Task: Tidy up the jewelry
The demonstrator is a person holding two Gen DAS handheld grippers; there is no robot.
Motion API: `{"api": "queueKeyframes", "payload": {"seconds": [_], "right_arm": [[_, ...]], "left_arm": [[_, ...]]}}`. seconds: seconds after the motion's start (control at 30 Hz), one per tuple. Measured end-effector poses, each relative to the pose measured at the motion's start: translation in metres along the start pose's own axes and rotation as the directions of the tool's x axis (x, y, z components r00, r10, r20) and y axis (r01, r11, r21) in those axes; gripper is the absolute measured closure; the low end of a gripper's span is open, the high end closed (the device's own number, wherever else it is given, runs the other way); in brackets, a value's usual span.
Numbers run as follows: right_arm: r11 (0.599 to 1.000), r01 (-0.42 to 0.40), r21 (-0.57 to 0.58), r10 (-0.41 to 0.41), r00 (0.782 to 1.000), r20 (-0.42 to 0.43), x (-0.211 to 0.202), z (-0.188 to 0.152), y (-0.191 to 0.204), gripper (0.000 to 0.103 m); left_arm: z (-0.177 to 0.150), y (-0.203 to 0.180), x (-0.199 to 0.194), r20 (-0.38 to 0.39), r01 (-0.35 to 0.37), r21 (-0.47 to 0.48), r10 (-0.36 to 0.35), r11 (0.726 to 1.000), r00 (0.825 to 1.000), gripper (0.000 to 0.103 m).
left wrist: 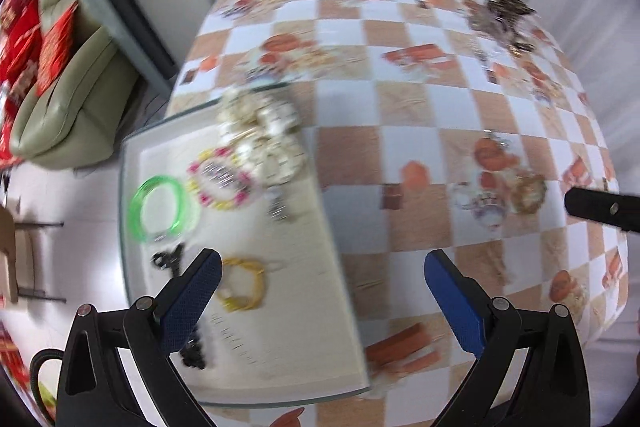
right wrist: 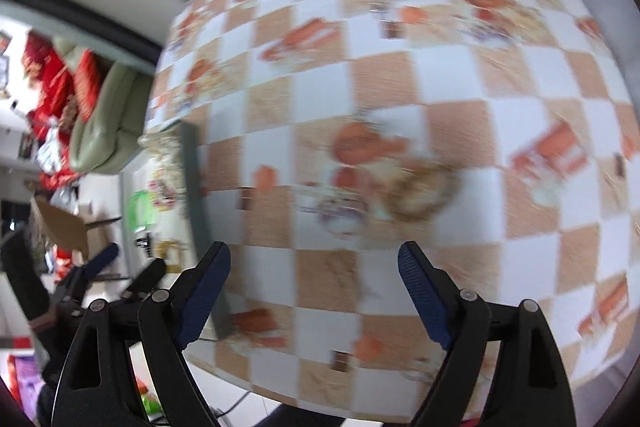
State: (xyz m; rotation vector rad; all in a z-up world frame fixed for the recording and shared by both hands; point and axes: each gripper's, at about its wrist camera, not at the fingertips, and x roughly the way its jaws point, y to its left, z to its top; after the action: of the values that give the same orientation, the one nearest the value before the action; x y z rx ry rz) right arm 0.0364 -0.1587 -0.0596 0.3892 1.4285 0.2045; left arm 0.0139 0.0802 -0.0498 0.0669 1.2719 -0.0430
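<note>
A white tray [left wrist: 280, 347] lies at the table's left edge. In it are a green bangle [left wrist: 160, 211], a pink and yellow bead bracelet [left wrist: 220, 183], a pile of pale pearl pieces [left wrist: 264, 135], a yellow bracelet [left wrist: 244, 283] and small black pieces [left wrist: 168, 259]. My left gripper [left wrist: 322, 277] is open and empty above the tray's near part. My right gripper [right wrist: 314, 275] is open and empty above the tablecloth, near a gold bracelet [right wrist: 424, 191] that also shows in the left wrist view [left wrist: 528, 193]. The tray shows in the right wrist view [right wrist: 196, 195].
A checkered orange and white tablecloth [left wrist: 400, 147] covers the table. A heap of dark and metallic jewelry [left wrist: 500, 19] lies at the far right. A green sofa [left wrist: 68, 95] with red cushions stands to the left. The right gripper's tip [left wrist: 600, 207] enters from the right.
</note>
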Motion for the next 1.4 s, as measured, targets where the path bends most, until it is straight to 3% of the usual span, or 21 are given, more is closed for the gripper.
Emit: {"api": "queueKeyframes", "payload": {"seconds": [0.3, 0.5, 0.8, 1.13, 1.2, 1.37, 1.4], "right_arm": [[0.99, 0.088, 0.11, -0.086, 0.996, -0.021, -0.007, -0.012, -0.069, 0.015], [0.989, 0.115, 0.094, -0.113, 0.993, -0.03, -0.002, -0.01, -0.086, 0.015], [0.993, 0.107, 0.047, -0.104, 0.993, -0.058, 0.021, 0.012, -0.091, 0.015], [0.986, 0.053, 0.155, -0.037, 0.994, -0.106, 0.056, 0.033, -0.09, 0.016], [0.986, 0.052, 0.161, -0.034, 0.993, -0.111, 0.062, 0.036, -0.087, 0.016], [0.987, 0.09, 0.133, -0.075, 0.991, -0.11, 0.073, 0.046, -0.073, 0.019], [0.988, 0.097, 0.124, -0.084, 0.991, -0.108, 0.075, 0.047, -0.07, 0.02]], "left_arm": [[0.022, -0.053, 0.015, -0.03, 0.03, 0.067, -0.028, 0.997, 0.999, 0.0], [0.018, -0.079, 0.027, -0.069, 0.054, 0.073, -0.049, 0.996, 0.996, 0.0], [-0.011, -0.106, 0.046, -0.127, 0.068, 0.03, -0.064, 0.997, 0.99, 0.0], [-0.033, -0.119, 0.064, -0.133, 0.07, -0.063, -0.078, 0.996, 0.988, 0.001], [-0.035, -0.123, 0.067, -0.137, 0.072, -0.061, -0.079, 0.996, 0.987, 0.012], [-0.04, -0.13, 0.077, -0.147, 0.071, -0.073, -0.081, 0.995, 0.986, 0.012], [-0.041, -0.131, 0.078, -0.147, 0.07, -0.079, -0.081, 0.994, 0.986, 0.016]]}}
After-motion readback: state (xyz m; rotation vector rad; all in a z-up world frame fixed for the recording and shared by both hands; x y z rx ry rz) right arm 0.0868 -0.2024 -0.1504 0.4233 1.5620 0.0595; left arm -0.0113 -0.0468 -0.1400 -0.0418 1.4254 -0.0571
